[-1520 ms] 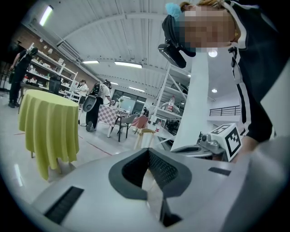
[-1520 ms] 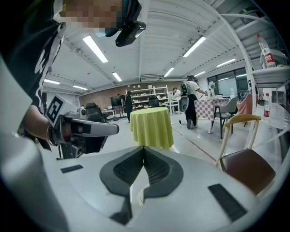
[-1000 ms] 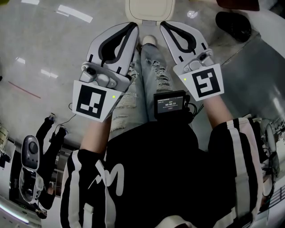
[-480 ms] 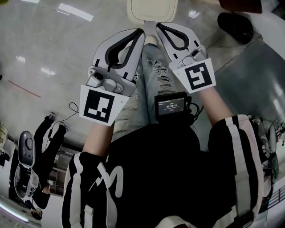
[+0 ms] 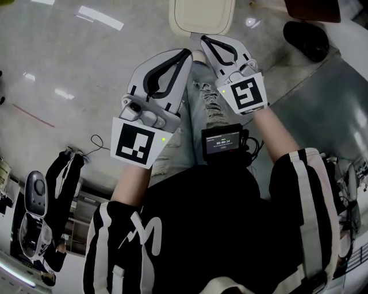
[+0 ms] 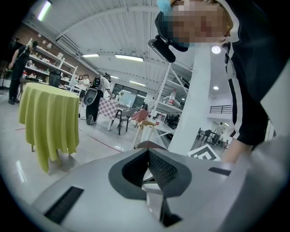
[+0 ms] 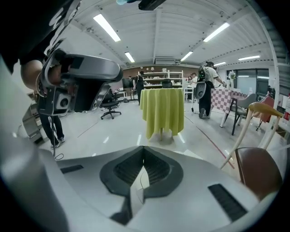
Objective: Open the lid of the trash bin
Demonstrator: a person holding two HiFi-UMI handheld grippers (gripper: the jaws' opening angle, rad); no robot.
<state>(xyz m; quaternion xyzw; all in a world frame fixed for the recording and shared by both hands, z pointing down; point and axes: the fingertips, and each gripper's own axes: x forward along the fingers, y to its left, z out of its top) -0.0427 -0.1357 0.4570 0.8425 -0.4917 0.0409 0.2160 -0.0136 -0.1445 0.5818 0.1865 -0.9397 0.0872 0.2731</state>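
Left gripper (image 6: pixel 147 151): jaws pressed together, tips meeting, nothing between them. Right gripper (image 7: pixel 143 148): same, closed tip to tip and empty.

Head view: left gripper (image 5: pixel 186 53) points toward 1 o'clock and right gripper (image 5: pixel 202 39) toward 11 o'clock. The two tips are near each other but apart, up around 12 o'clock of the frame. The right tips are just beside the near edge of the trash bin (image 5: pixel 204 28); can't tell if they touch. The left tips are a little further back, clear of the bin.

The bin sits at 12 o'clock, cut off by the top edge. Its cream lid (image 5: pixel 202 11) lies flat, closed.

Each gripper carries a marker cube at its rear: the left one (image 5: pixel 138 143) at 8 o'clock of centre, the right one (image 5: pixel 246 95) at 1 o'clock. Ripped jeans (image 5: pixel 198 109) run down between the grippers. A small black screen unit (image 5: pixel 221 139) sits below them, just right of centre. A black object (image 5: pixel 305 31) lies on the glossy grey floor (image 5: pixel 69 69) at 1 o'clock; can't tell what it is.

Left gripper view: a table with a yellow-green cloth (image 6: pixel 47 122) at 9 o'clock, well beyond the jaws. Right gripper view: the same cloth-covered table (image 7: pixel 162 111) at 12 o'clock past the tips, and a brown chair seat (image 7: pixel 256 170) at 4 o'clock.
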